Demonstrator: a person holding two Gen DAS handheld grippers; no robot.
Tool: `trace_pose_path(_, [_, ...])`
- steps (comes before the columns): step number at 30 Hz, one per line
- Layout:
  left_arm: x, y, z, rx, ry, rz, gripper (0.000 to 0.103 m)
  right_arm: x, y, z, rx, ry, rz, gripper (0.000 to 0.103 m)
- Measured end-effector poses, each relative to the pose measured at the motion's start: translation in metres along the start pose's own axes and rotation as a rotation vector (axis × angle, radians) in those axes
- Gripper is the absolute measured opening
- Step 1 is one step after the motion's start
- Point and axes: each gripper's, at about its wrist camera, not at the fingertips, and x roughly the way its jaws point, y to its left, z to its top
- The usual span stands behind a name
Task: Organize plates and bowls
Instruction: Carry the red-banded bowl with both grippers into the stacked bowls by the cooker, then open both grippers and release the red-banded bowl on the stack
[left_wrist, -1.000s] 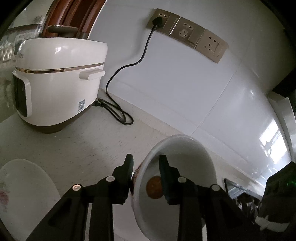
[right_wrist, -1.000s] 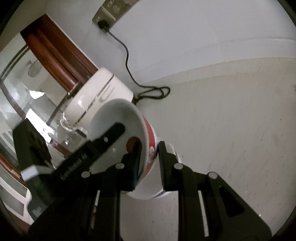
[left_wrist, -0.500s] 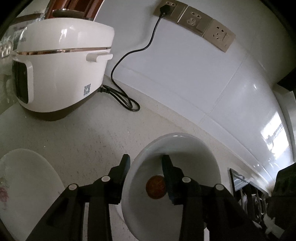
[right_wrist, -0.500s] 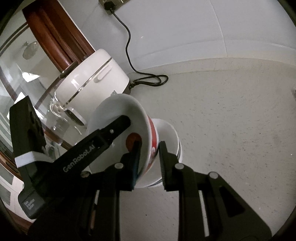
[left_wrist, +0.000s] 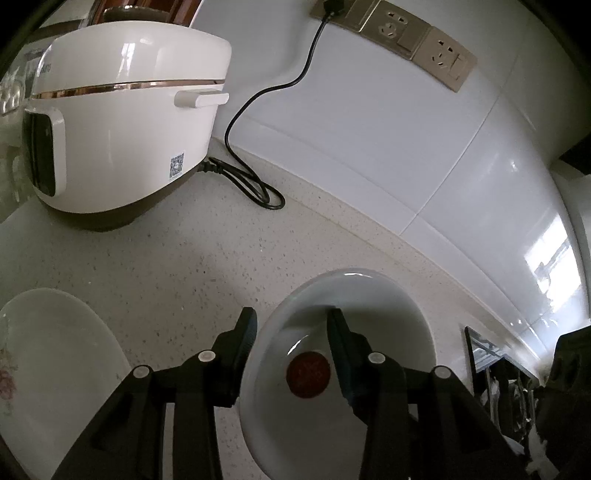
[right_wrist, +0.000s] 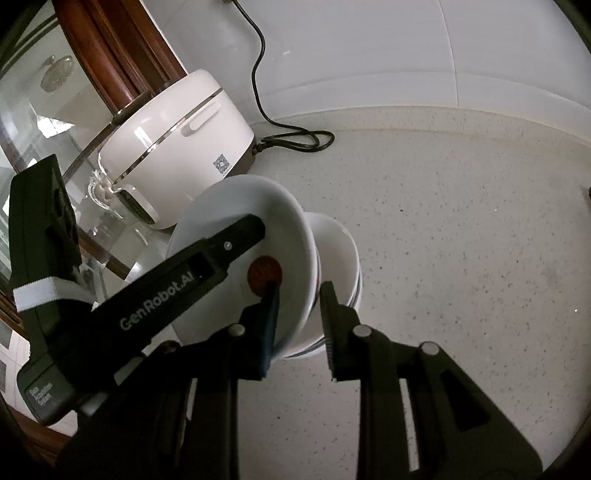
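Note:
A white bowl (left_wrist: 369, 302) with a red disc in its bottom leans in a stack of white bowls (right_wrist: 341, 254) on the counter; in the right wrist view the top bowl (right_wrist: 284, 218) still tilts. My left gripper (left_wrist: 290, 321) straddles its near rim, one finger outside and one inside. Its jaws are opening, and a gap shows beside the wall. My right gripper (right_wrist: 299, 291) straddles the opposite wall, also opening, its outer finger standing off the bowl. A white plate (left_wrist: 48, 362) with a flower print lies at the lower left.
A white rice cooker (left_wrist: 122, 122) stands at the back left, its black cord (left_wrist: 255, 181) looping along the tiled wall up to the sockets (left_wrist: 391, 29). A glass door with a wooden frame (right_wrist: 96, 55) lies behind the cooker. Bare speckled counter (right_wrist: 461, 240) stretches to the right.
The bowl has come down from a steep tilt onto the bowl stack. Both grippers' fingers have spread apart around its wall.

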Motion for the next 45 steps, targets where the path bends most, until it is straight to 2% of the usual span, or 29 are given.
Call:
trace_pose_path(3, [0.002, -0.006, -0.001, 0.033, -0.014, 0.037, 0.044, 0.000, 0.000, -0.001, -0.002, -0.009, -0.008, 0.027])
trace_pose_path(9, [0.002, -0.004, 0.000, 0.028, -0.014, 0.061, 0.048, -0.001, 0.007, -0.002, -0.038, -0.021, -0.058, 0.030])
trace_pose_path(13, [0.001, -0.003, 0.001, 0.023, -0.020, 0.058, 0.048, -0.003, 0.013, -0.001, -0.073, -0.050, -0.103, 0.038])
trace_pose_path(23, [0.004, -0.002, -0.001, 0.020, -0.005, 0.064, 0.048, -0.002, 0.016, -0.001, -0.096, -0.051, -0.120, 0.039])
trace_pose_path(26, [0.002, -0.002, -0.001, 0.009, -0.012, 0.054, 0.050, -0.005, 0.020, -0.002, -0.126, -0.064, -0.147, 0.044])
trace_pose_path(28, [0.000, 0.002, 0.000, -0.008, -0.021, 0.044, 0.051, -0.009, 0.020, -0.001, -0.133, -0.080, -0.161, 0.053])
trace_pose_path(34, [0.002, 0.006, 0.000, -0.041, -0.008, 0.030, 0.062, -0.008, 0.011, 0.001, -0.087, -0.062, -0.106, 0.057])
trace_pose_path(38, [0.002, 0.013, 0.001, -0.090, -0.012, 0.028, 0.078, -0.009, 0.003, 0.003, -0.048, -0.057, -0.069, 0.062])
trace_pose_path(40, [0.000, 0.015, 0.002, -0.102, -0.028, 0.042, 0.080, -0.011, -0.010, 0.005, 0.021, -0.055, -0.023, 0.069])
trace_pose_path(42, [0.001, 0.015, 0.002, -0.097, -0.039, 0.062, 0.084, -0.017, -0.033, 0.008, 0.154, -0.076, 0.087, 0.081])
trace_pose_path(43, [0.002, 0.015, 0.002, -0.095, -0.035, 0.064, 0.084, -0.019, -0.048, 0.007, 0.246, -0.091, 0.158, 0.083])
trace_pose_path(45, [0.008, 0.014, 0.002, -0.094, -0.010, 0.063, 0.084, -0.021, -0.067, 0.006, 0.341, -0.097, 0.210, 0.083])
